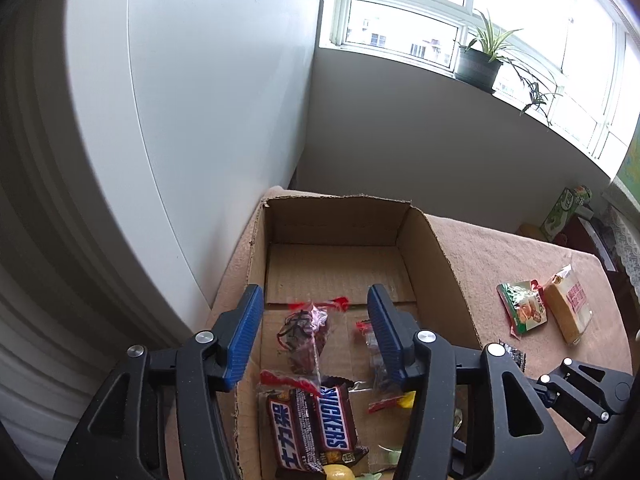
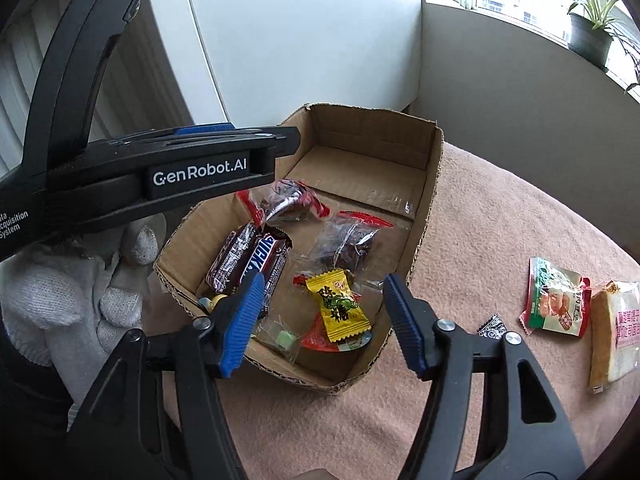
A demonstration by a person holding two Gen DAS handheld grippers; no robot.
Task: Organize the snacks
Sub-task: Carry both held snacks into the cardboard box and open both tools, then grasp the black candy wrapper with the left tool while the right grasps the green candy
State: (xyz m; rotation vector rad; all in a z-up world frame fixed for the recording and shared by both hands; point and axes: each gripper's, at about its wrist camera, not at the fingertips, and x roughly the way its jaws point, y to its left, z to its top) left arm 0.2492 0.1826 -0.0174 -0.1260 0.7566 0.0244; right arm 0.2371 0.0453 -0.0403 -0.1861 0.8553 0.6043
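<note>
Both grippers, left [image 1: 316,336] and right [image 2: 322,322], fingers apart and empty over open brown cardboard box [image 2: 434,184]; next, probably fetch red-green snack packet [image 2: 556,300] near table's right edge.

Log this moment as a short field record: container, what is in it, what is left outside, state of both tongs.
container: cardboard box on a pink cloth
inside: chocolate bars, yellow candy, clear packets of dark snacks
outside: red-green packet, wrapped cake, small black packet
left tongs: open, empty, over box
right tongs: open, empty, over box
</note>
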